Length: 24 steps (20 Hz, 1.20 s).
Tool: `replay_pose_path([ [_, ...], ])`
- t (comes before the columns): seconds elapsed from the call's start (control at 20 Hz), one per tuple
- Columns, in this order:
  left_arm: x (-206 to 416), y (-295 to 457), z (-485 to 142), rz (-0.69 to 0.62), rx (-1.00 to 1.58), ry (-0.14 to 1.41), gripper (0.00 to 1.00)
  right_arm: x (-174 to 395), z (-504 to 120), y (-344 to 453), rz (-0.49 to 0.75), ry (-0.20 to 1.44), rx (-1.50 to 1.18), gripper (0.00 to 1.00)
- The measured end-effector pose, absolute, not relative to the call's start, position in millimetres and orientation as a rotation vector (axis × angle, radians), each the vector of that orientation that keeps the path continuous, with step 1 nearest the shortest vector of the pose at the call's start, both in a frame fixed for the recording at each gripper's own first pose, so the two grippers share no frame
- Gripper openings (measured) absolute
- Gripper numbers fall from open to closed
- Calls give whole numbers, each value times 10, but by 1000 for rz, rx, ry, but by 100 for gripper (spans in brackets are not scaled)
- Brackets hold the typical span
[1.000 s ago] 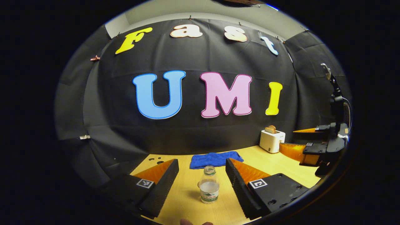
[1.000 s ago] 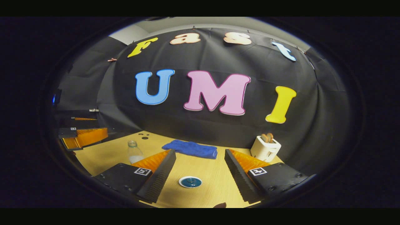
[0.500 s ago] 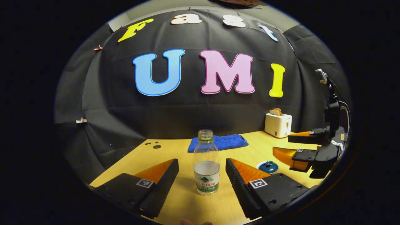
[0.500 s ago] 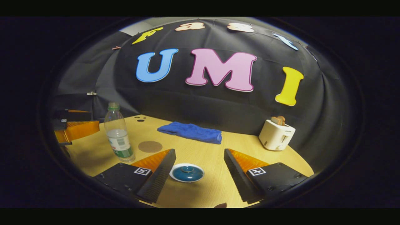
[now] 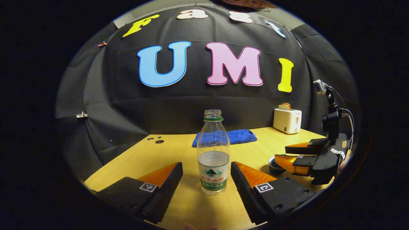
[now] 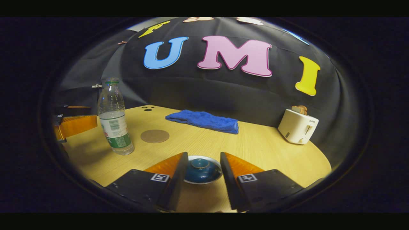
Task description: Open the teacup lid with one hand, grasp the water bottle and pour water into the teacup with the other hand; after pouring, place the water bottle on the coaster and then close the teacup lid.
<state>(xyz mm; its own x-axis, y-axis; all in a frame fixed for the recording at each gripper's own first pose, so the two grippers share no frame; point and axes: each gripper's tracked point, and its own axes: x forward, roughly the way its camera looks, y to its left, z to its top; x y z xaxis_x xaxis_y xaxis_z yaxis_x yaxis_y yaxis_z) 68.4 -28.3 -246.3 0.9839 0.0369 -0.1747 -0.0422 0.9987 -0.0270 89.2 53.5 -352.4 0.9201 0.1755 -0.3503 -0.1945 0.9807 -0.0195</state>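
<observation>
Standing upright on the table [image 5: 134, 159], the capless water bottle [image 5: 213, 153] sits between the left gripper [image 5: 206, 169]'s spread, untouching fingers. Right gripper [image 6: 200, 159] straddles the teacup lid [image 6: 201, 169]; contact cannot be judged. Coaster [image 6: 155, 136] lies just beside the bottle.

Both grippers have descended toward the table. The left gripper [image 5: 206, 169] has advanced, its fingers now flanking the water bottle [image 5: 213, 153]. The right gripper [image 6: 200, 159] has narrowed around the teacup lid [image 6: 201, 168].
</observation>
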Motion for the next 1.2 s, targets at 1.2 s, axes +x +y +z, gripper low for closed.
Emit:
replay_pose_path([
  [1.2,1089,-486,-2781,-13,-16,214,95,902,-3052,-246,78,240,-55,31],
])
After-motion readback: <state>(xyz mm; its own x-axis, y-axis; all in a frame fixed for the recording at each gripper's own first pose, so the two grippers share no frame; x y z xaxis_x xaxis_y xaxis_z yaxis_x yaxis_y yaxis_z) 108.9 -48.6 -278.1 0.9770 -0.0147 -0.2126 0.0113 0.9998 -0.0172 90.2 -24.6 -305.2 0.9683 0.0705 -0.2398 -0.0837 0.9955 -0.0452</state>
